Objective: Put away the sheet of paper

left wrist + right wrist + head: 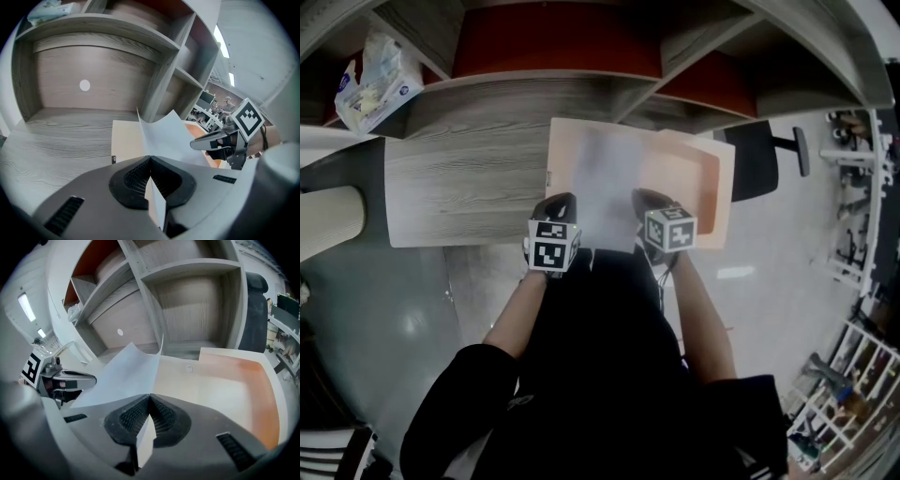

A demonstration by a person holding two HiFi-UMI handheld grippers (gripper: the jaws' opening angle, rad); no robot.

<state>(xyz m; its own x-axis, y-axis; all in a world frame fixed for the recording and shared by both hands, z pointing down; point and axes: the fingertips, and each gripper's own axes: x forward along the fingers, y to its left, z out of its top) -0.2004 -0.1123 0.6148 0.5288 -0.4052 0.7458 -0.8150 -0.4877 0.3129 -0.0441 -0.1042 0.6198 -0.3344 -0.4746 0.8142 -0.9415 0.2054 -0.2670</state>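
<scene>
Wood-grain shelving (487,103) ahead of the left tongs (562,201); black office chair (757,161) right of the right tongs (645,197); glossy grey floor (398,323) below.

From where I stand I count 1 white sheet of paper (607,183). There are 2 grippers: 1 left hand-held gripper (562,200) and 1 right hand-held gripper (643,197). Each carries 1 cube with black-and-white square markers, so 2 in all: the left cube (553,247) and the right cube (670,230). There is 1 pale shallow rectangular tray with an orange floor (712,178), 1 grey wood-grain desk (459,187), 1 grey wooden shelf unit (534,94), 1 crinkled clear plastic packet (375,80) and 1 black office chair (755,159).
</scene>
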